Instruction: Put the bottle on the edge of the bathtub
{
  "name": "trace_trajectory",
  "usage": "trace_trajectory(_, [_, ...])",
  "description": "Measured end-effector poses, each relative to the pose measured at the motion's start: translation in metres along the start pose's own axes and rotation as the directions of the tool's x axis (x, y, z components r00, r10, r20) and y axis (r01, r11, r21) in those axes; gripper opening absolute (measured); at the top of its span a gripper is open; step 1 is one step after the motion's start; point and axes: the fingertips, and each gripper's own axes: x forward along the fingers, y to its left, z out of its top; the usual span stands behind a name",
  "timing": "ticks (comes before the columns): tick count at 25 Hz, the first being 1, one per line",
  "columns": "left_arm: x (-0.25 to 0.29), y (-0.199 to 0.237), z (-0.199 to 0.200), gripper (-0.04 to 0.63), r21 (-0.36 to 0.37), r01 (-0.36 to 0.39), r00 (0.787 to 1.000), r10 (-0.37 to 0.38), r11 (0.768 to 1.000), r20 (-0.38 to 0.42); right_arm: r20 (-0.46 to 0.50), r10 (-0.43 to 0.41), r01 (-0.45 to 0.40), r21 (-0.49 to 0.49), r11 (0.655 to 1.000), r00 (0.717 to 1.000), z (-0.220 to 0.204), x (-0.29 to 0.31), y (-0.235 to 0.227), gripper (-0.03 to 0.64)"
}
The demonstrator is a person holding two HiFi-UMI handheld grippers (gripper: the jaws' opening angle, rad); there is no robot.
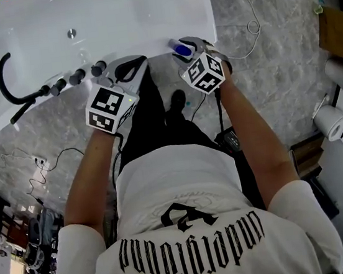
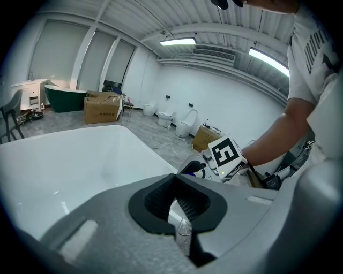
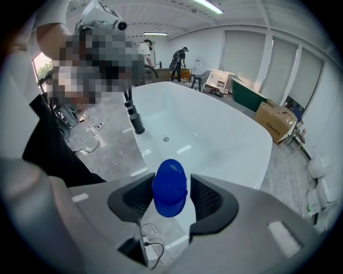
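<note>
A bottle with a blue cap (image 1: 180, 49) stands at the near rim of the white bathtub (image 1: 112, 16), right of the middle. My right gripper (image 1: 186, 45) is at it. In the right gripper view the blue cap (image 3: 169, 187) sits between the jaws of the right gripper (image 3: 170, 197), with a narrow gap showing at the right pad, so the gripper is open. My left gripper (image 1: 129, 66) hovers over the same rim a little to the left. Seen in its own view, the left gripper (image 2: 174, 184) has its pads meeting and nothing held.
Dark tap knobs (image 1: 79, 75) and a black shower hose (image 1: 8, 86) sit on the tub rim left of the left gripper. Cables (image 1: 43, 162) lie on the marble floor. Toilets (image 1: 339, 127) and a cardboard box (image 1: 339, 29) stand at the right.
</note>
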Motion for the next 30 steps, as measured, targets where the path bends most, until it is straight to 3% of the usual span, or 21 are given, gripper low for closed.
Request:
trace_trajectory(17, [-0.029, -0.067, 0.010, 0.006, 0.070, -0.043, 0.996, 0.037, 0.997, 0.082, 0.090, -0.107, 0.107, 0.004, 0.994, 0.990, 0.002, -0.096, 0.019, 0.221])
trace_trajectory(22, [-0.049, -0.110, 0.024, 0.006, 0.047, -0.047, 0.990, 0.040, 0.998, 0.135, 0.151, -0.143, 0.138, 0.043, 0.990, 0.978, 0.001, -0.149, 0.034, 0.219])
trace_trajectory(30, [-0.084, -0.185, 0.057, 0.006, 0.100, -0.105, 0.968, 0.078, 0.989, 0.241, 0.280, -0.183, 0.171, 0.068, 0.983, 0.942, 0.007, -0.246, 0.061, 0.203])
